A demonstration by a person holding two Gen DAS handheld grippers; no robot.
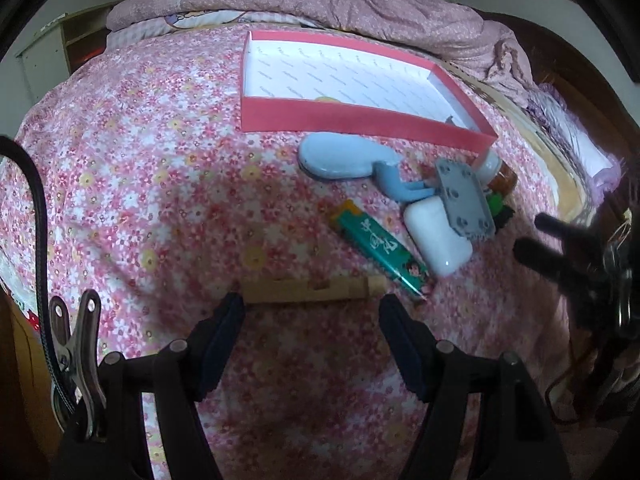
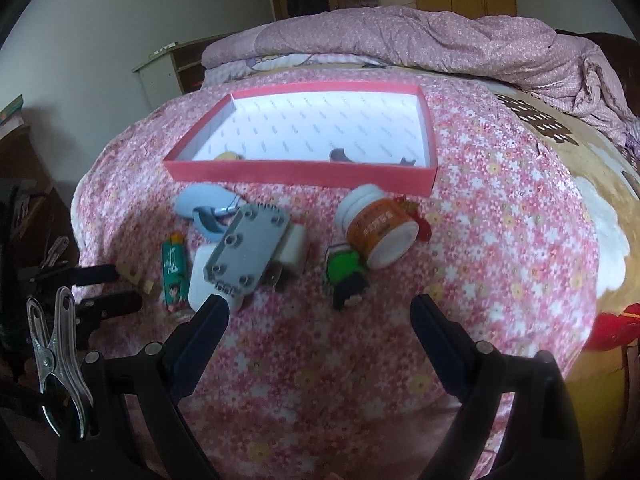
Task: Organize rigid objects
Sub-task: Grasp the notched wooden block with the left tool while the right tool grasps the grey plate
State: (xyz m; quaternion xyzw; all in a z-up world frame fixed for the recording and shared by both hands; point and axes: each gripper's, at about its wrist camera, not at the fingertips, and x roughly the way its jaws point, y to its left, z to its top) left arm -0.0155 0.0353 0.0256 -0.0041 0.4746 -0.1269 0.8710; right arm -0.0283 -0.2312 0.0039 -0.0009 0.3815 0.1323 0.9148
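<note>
A red box (image 2: pixel 304 174) with a white printed floor sat on the bed (image 2: pixel 500 240) in the upper middle of the right wrist frame, and a few small items, too hidden by its near wall to name, lay inside. Below it the loose things crowded together: a pale blue case (image 2: pixel 200 202) at left, a grey plate (image 2: pixel 248 250) tilted on top of a white block (image 2: pixel 208 276), and a green packet (image 2: pixel 174 268) lying with its long axis running up the frame. An orange jar (image 2: pixel 378 230) lay on its side, white lid pointing to the upper left, just beside a green and black toy (image 2: pixel 346 276).

In the left wrist frame a wooden block (image 1: pixel 312 290) lay crosswise, long axis left to right, just beyond the spread fingers of the left hand-held gripper (image 1: pixel 312 308), which held nothing. The right hand-held gripper (image 2: pixel 320 310) was spread wide too, empty, its left finger overlapping the white block's lower edge. A rumpled pink quilt (image 2: pixel 420 36) bordered the top.
</note>
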